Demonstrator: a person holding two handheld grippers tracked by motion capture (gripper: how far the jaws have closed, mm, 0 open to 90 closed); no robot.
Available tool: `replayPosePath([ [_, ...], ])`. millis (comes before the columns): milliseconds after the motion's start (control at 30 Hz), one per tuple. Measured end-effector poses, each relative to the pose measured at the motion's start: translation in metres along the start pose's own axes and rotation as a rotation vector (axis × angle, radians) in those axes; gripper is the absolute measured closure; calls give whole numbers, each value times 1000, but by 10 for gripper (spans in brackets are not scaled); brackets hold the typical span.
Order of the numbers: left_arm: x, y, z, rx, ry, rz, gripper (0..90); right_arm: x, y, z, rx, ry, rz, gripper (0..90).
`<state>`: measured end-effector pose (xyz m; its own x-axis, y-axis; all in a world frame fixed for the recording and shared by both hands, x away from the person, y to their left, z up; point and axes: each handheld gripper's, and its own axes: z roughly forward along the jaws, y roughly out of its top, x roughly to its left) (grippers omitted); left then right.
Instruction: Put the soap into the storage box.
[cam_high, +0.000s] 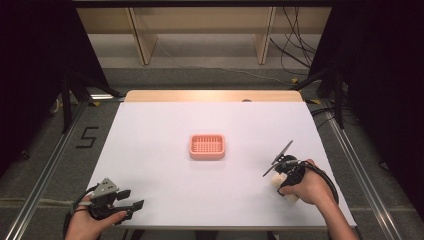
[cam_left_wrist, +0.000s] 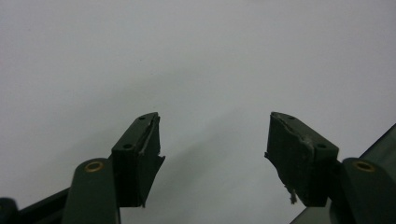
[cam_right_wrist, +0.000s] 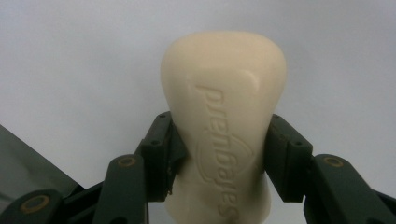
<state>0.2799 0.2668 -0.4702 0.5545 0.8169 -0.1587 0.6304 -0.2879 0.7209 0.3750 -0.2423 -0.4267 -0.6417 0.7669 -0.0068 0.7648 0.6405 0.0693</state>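
The right gripper (cam_right_wrist: 224, 144) clamps a cream soap bar (cam_right_wrist: 224, 116) at the table's four o'clock. The left gripper (cam_left_wrist: 212, 140), at seven o'clock, stands open and empty; a pink soap dish (cam_high: 206, 146) sits at centre

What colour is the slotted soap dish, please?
Salmon pink soap dish, clearest in the high view.

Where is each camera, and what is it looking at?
High view: above the person's side, looking forward and down at the white table, soap dish, both hands.
Left gripper view: on the left gripper, open jaws over bare table.
Right gripper view: on the right gripper, jaws clamping the soap bar.
Shared: the soap bar is also in the high view.
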Motion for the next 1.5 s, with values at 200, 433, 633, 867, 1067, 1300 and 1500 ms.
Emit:
replayPosePath([
  [200, 0, -1, 0, -2, 0, -3, 345, 0, 3, -2, -22, -20, -38, 504],
  [433, 1, -1, -2, 3, 6, 2, 345, -3, 4, -2, -49, -28, -89, 504],
  [633, 1, -2, -2, 1, 7, -3, 345, -3, 7, -5, -55, -30, -84, 504],
  [867, 0, -3, -2, -15, 13, -16, 345, -5, 10, -6, -80, -49, -114, 505],
  [1067, 1, -3, -3, -1, 15, -11, 345, -3, 14, -7, -103, -26, -92, 505],
  [1300, 1, -3, -3, -4, 15, -9, 345, -1, 18, -9, -131, -24, -69, 505],
  [1500, 1, -3, -3, -6, 12, -8, 345, -1, 22, -9, -159, -12, -60, 505],
])
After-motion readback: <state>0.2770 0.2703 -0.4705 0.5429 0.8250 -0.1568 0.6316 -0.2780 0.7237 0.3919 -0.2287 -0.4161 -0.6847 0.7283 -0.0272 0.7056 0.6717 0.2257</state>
